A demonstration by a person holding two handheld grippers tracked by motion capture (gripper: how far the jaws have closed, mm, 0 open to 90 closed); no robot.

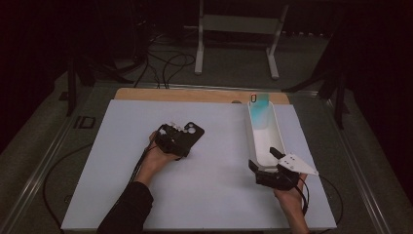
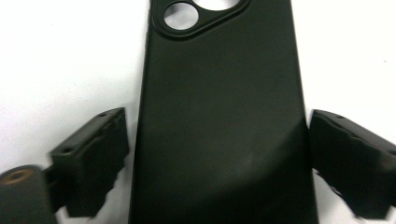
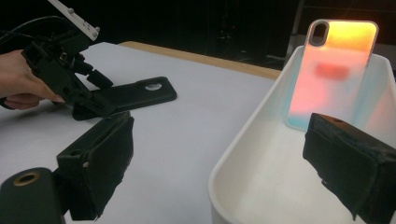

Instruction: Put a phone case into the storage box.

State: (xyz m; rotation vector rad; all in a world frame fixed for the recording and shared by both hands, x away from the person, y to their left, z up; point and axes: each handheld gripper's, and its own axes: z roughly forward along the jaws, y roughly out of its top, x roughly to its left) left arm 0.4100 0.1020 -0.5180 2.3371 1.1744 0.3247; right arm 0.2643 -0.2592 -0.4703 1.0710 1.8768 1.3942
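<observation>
- On the white tabletop (image 1: 209, 195), left of centre, a matte black, soft-looking phone case (image 2: 224, 121) lies flat with its back up and its camera cut-out pointing away from the person.
- Straddling it, the left gripper (image 1: 181, 144) has its jaws wide to either long side of the case; a sliver of white shows by the left jaw, while the right jaw may just touch, so the case looks not yet clamped.
- Lying flat leaves the case's long edges free for a pinch.
- At the right, a long white plastic tray (image 1: 278, 139) holds an iridescent orange-to-teal phone case (image 3: 334, 70) leaning upright on its far wall, leaving floor room.
- The right gripper (image 1: 267, 161) is open across the tray's near end with nothing between the jaws, probably ready to steady it.
- No brand or lettering can be read; a reddish patch on the iridescent case is too blurred.
</observation>
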